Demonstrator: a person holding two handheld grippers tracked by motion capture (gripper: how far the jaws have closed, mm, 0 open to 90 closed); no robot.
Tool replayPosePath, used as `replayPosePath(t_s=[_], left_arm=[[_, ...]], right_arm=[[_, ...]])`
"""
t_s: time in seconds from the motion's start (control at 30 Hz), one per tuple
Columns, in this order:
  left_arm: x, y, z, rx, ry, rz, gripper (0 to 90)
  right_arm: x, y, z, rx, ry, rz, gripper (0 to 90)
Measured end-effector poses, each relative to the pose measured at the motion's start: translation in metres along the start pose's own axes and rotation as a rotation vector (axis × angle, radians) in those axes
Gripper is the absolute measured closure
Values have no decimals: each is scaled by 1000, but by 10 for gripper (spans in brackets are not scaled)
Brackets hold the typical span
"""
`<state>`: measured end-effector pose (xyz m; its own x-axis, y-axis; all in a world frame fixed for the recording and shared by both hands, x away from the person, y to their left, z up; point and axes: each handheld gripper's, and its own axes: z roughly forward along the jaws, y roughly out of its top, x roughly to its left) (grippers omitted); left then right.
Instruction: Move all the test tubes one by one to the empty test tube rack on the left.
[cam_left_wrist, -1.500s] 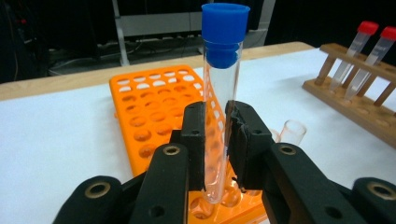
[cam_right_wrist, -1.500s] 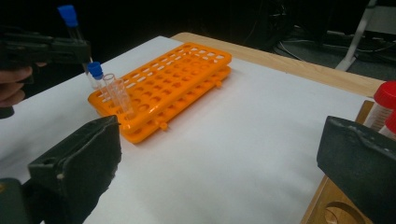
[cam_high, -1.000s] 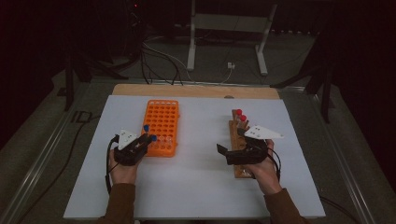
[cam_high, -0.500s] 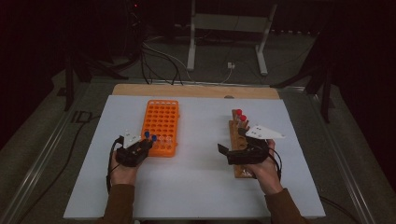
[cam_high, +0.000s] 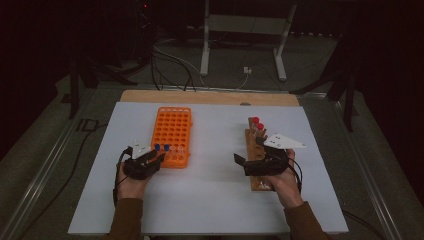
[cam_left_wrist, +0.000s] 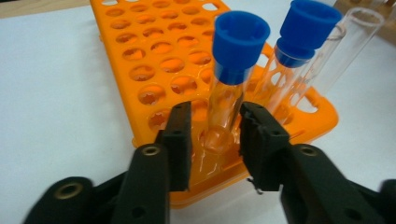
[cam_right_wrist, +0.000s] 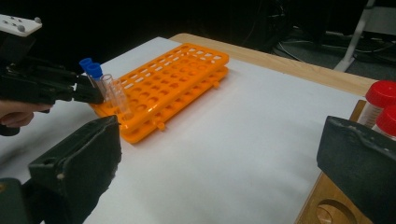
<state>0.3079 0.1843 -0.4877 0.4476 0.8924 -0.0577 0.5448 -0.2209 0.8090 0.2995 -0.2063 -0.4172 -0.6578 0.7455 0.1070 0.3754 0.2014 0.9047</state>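
1. White tabletop (cam_high: 215, 200) carries an orange plastic tube rack (cam_high: 172, 135) left and a wooden block stand (cam_high: 256, 150) right.
2. Right tool (cam_high: 240, 162), palm-down, jaws wide apart, empty.
3. Left tool (cam_left_wrist: 215, 135), held level, brackets a blue-capped clear glass tube (cam_left_wrist: 231, 84) standing in the rack's near corner; contact seems slight.

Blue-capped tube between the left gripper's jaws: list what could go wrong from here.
1. The left gripper stands open around the blue-capped tube, low on bare glass; closing off-centre could tilt it or make it slip.
2. A second capped tube and an uncapped tube stand close beside it; one jaw may knock them.
3. The orange rack sits loose on the table and might shift.
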Motion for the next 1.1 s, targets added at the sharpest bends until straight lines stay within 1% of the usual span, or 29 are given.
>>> replayPosePath(t_s=[0.17,0.27,0.33,0.4,0.43,0.53,0.57,0.63,0.67,0.7,0.73,0.77,0.8,0.87,1.0,1.03,1.1], left_arm=[[4,0,-5,-39,-35,-41,520],[6,1,-7,-64,-77,-71,443],[5,2,-8,-76,-95,-71,409],[5,3,-8,-85,-125,-72,400],[4,4,-9,-92,-136,-72,380],[3,7,-12,-120,-150,-73,266],[3,7,-13,-128,-156,-79,244],[4,8,-14,-136,-158,-89,172],[4,9,-16,-145,-159,-91,155],[4,10,-17,-157,-163,-93,132],[3,12,-18,-165,-165,-95,87],[3,13,-20,-174,-167,-95,58],[2,15,-22,-184,-168,-94,26],[1,17,-24,-199,-157,-88,8],[1,19,-27,-219,-141,-86,5],[1,19,-28,-220,-140,-86,5],[2,19,-29,-231,-142,-100,5]], right_arm=[[-2,0,0,0,-3,1,4],[-4,2,-1,-2,-8,5,5],[-5,3,-3,-6,-15,6,5],[-8,6,-4,-9,-27,5,5],[-10,8,-5,-12,-32,4,5],[-19,13,-9,-26,-53,12,5],[-23,15,-10,-34,-59,21,5],[-30,17,-11,-44,-58,35,6],[-34,18,-10,-42,-66,40,6],[-37,18,-9,-36,-75,42,24],[-41,19,-8,-30,-84,42,41],[-44,20,-6,-26,-91,45,45],[-48,21,-5,-18,-96,45,71],[-54,23,-1,-9,-99,47,131],[-63,26,10,21,-136,42,206],[-66,26,12,30,-148,48,224],[-70,26,17,39,-168,54,279]])
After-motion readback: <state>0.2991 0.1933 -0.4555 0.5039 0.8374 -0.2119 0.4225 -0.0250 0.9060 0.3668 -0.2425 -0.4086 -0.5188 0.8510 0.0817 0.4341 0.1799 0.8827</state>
